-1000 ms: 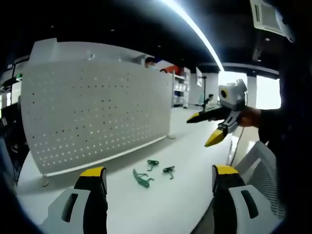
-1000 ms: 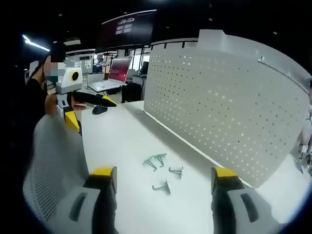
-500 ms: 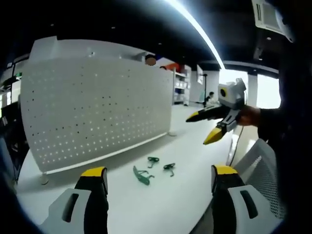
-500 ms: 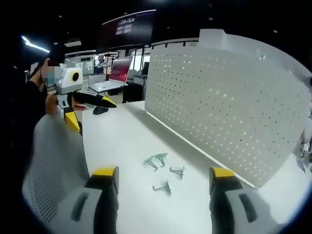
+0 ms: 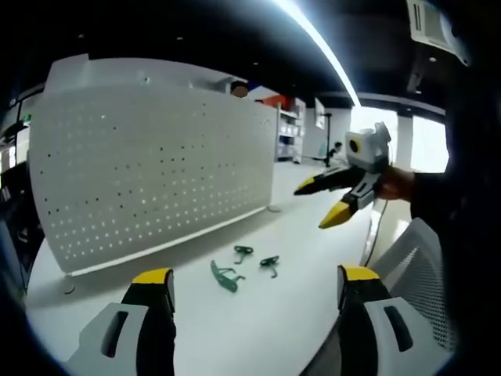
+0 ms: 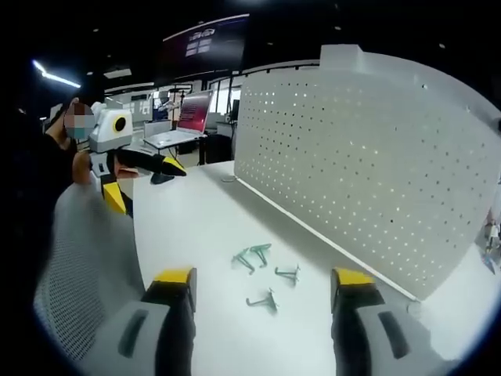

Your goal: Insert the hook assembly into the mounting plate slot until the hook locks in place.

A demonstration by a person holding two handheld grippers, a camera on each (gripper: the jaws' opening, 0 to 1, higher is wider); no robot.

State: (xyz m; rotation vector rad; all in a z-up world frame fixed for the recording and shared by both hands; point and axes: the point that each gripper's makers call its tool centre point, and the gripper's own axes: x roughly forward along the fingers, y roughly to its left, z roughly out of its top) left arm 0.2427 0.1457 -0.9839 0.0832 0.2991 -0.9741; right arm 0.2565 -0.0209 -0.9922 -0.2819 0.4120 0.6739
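A white perforated mounting plate (image 5: pixel 149 172) stands upright along the far side of the white table (image 5: pixel 235 329). Three green hooks lie loose on the table in front of it: one larger (image 5: pixel 225 276) and two smaller (image 5: pixel 243 252) (image 5: pixel 270 263). In the right gripper view the plate (image 6: pixel 368 164) stands at the right, with the hooks (image 6: pixel 252 255) (image 6: pixel 287 273) (image 6: pixel 264 301) below it. My left gripper (image 5: pixel 256 280) is open and empty, short of the hooks. My right gripper (image 6: pixel 264 278) is open and empty too. Each gripper shows in the other's view, held in the air: the right one (image 5: pixel 313 207) and the left one (image 6: pixel 149 188).
A mesh chair back (image 6: pixel 86 258) (image 5: pixel 427 274) stands at the near table edge, between the two hands. A laptop (image 6: pixel 184 125) sits at the far end of the table. The person's hand (image 5: pixel 395 184) holds the right gripper.
Both views have shifted a little with the hands. In the left gripper view the right gripper has drifted slightly left. The hooks and plate have not moved.
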